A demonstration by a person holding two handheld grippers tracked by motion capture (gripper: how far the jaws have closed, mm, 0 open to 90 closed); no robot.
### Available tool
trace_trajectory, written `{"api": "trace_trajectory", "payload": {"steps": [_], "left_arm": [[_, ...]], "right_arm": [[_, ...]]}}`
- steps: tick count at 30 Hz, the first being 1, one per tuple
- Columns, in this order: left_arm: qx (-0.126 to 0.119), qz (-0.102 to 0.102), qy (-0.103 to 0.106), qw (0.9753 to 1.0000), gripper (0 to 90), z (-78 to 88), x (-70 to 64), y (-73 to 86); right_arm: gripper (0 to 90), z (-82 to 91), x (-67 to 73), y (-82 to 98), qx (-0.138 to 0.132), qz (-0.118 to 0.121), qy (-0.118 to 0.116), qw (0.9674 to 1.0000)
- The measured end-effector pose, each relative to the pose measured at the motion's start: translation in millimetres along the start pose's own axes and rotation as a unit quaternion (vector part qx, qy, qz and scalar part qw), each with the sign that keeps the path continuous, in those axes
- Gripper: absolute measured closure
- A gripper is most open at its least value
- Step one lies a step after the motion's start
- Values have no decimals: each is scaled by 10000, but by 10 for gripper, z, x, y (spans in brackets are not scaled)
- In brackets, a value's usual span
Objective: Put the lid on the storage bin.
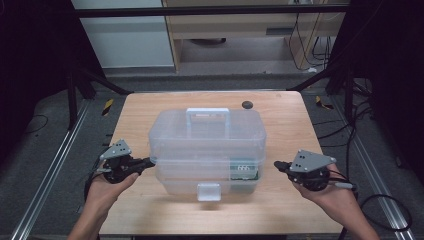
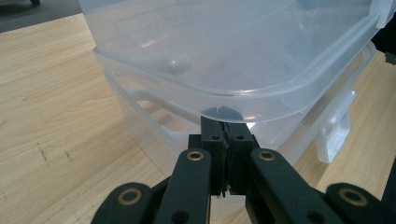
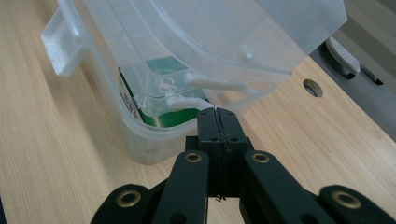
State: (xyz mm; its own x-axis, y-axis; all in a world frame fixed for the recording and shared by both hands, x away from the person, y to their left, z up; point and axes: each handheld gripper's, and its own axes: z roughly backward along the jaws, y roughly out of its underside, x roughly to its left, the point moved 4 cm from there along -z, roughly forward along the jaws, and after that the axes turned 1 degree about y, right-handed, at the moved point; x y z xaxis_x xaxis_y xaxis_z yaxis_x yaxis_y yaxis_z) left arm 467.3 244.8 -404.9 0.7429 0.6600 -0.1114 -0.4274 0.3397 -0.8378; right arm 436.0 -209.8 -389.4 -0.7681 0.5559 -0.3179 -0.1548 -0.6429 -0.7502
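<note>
- The wooden table [image 1: 280,210] is the biggest thing here, with a clear plastic storage box [image 1: 207,150] sitting about dead centre on it.
- The box's long axis runs side to side across the table, its carry handle [image 1: 207,116] on top and its front latch [image 1: 208,191] facing the person.
- Its upper section looks lifted off the base, something green [image 3: 161,74] visible inside.
- Left gripper [image 1: 148,162]: jaws pressed together, holding nothing, tip right at the box's left end under the lid rim.
- Right gripper [image 1: 278,164]: jaws together too, empty, near the right end but apart from it.
- Risk, probably: closed tips pushing from one side only could skid or twist the light box, or slip off the slick rim.
</note>
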Motion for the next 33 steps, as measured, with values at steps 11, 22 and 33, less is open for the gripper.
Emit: {"api": "trace_trajectory", "payload": {"steps": [11, 22, 33], "left_arm": [[-6, 10, 21, 10000, 887, 2, -33, 110], [66, -9, -4, 10000, 896, 10, -70, 180], [117, -40, -51, 9999, 897, -4, -93, 259]], "right_arm": [[900, -40, -10, 87, 79, -75, 28, 9999], [900, -117, -24, 150, 137, -130, 20, 9998], [900, -182, -69, 233, 140, -284, 63, 9995]]}}
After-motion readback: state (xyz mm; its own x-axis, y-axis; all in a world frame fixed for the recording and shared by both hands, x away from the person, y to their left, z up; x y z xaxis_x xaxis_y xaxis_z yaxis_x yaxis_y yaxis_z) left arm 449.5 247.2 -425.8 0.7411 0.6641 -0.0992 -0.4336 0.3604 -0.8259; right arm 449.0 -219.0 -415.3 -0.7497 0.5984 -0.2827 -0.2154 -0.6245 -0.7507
